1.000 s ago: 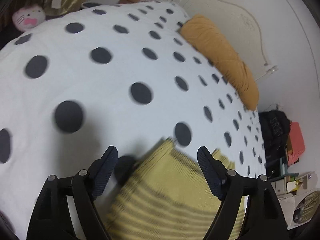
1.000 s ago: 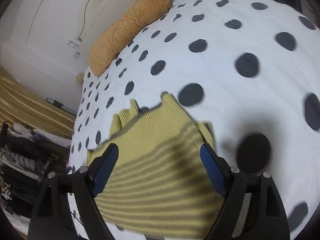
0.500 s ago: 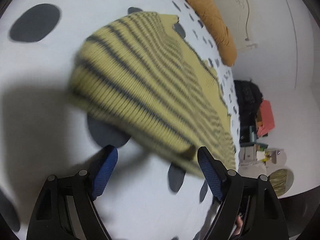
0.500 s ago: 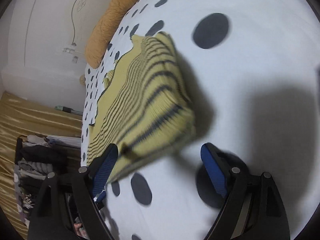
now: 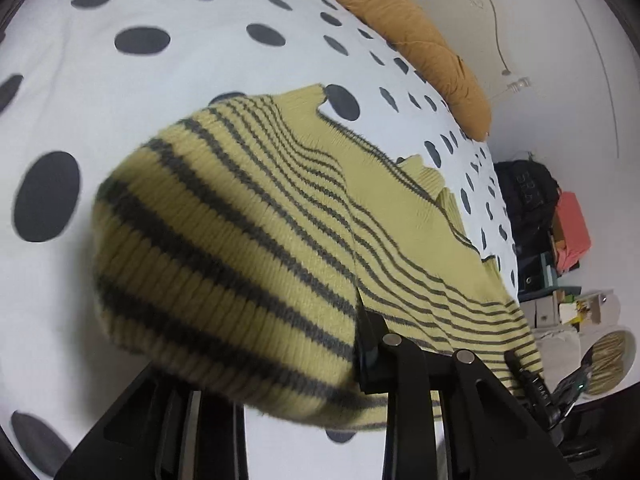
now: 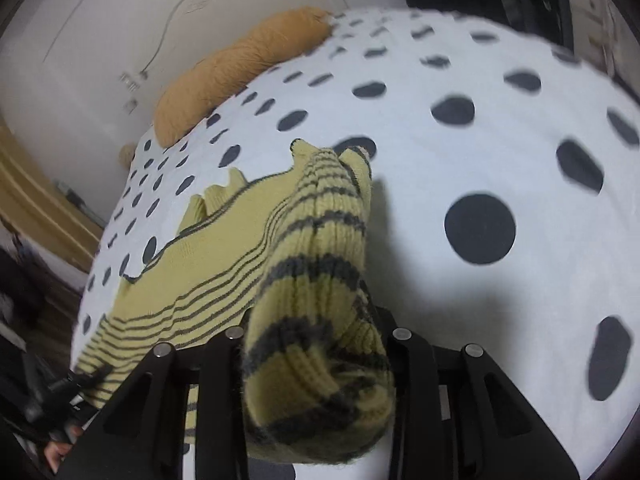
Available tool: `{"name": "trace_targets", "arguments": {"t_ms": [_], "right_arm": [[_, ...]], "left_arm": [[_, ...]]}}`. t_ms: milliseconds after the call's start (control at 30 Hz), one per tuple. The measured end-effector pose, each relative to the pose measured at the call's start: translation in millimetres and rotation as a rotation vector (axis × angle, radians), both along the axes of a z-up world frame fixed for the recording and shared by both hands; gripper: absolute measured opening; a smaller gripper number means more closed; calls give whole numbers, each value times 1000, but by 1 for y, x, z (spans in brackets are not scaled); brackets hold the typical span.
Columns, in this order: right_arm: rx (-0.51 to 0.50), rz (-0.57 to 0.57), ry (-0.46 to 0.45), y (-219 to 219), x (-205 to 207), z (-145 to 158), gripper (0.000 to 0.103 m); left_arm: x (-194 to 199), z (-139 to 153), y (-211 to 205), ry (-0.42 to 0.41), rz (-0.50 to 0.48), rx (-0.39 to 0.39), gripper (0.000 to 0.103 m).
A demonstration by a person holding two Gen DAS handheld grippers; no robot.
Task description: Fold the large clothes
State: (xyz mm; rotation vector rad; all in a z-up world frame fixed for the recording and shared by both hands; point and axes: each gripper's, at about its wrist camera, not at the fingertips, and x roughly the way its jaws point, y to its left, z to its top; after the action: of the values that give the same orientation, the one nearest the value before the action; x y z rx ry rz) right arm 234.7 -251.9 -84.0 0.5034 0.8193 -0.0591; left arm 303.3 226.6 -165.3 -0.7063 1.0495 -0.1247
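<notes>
Across the bed (image 5: 132, 92), on its white cover with dark polka dots, my yellow sweater with grey stripes (image 5: 248, 216) lies spread flat, its plain upper part and ribbed edges reaching toward the orange pillow (image 5: 416, 40) at the headboard end. Both of my claws have just been closing, and each now has knit between its jaws. The left claw (image 5: 280, 364) is clenched on the near striped edge of the sweater; the fabric bulges up over the jaws and hides the left finger, while the right finger (image 5: 370, 344) presses against the fold. From the right wrist view, the right claw (image 6: 316, 360) grasps the opposite near corner of the sweater (image 6: 316, 264), a thick bunch of striped rib pinched between the two black fingers and standing up in a ridge ahead of them. The rest of the garment slopes away to the left in that view, still lying on the cover. At the lower left of the right view I can see the other tool (image 6: 60, 396) with a bit of a hand (image 6: 56, 450) below it. Beyond the bed, at the right of the left view, a dark bag (image 5: 524, 196) and a red box (image 5: 572, 228) stand against the wall.
</notes>
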Motion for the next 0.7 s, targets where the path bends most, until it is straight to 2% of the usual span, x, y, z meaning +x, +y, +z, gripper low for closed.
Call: {"name": "trace_targets", "arguments": {"t_ms": [67,100,167,233,333,367,400,433,467,500,533,567,633,667,700], "right_arm": [[-3,10,-12,1,-14,13,34],[-6,14,-18,1,-28,22,34],[-7,19,-9,-4,-64,32,34],[39,20,25,-14,-102,26,34],[112,-2,134,-27,-168,-7,35],[132,-13,183,-30,-187,-23,35],[121,-18,247,-33,-206,-44,35],[95,-28,283,-36,-214,-56,41],[125,-31,276,-44,-224,-68,44],[212,-48,239,-56,-231,-73,46],[261,-75,235,-64,-233,-73,49],[280,-99,230,-69,-233,-68,52],[275,-110,206,-74,-231,-52,63],[277,-106,191,-75,-230,-47,65],[283,-109,172,-75,-229,-43,69]], "left_arm": [[-20,15,5,-8,5,-17,28],[-35,24,8,-14,7,-21,24],[-76,42,18,-25,5,7,14],[-122,47,27,-23,-4,39,10],[-180,23,42,83,16,28,8],[-201,5,47,132,14,14,8],[-214,-8,49,162,14,9,8],[-226,-23,52,192,14,-27,8],[-235,-32,53,200,15,-72,8],[-240,-34,53,189,11,-100,8],[-241,-28,50,151,-8,-109,10],[-240,-22,47,114,-27,-103,14],[-230,-7,40,30,-50,-127,33],[-217,-2,36,1,-60,-137,63],[-208,1,32,-28,-57,-143,81]]}}
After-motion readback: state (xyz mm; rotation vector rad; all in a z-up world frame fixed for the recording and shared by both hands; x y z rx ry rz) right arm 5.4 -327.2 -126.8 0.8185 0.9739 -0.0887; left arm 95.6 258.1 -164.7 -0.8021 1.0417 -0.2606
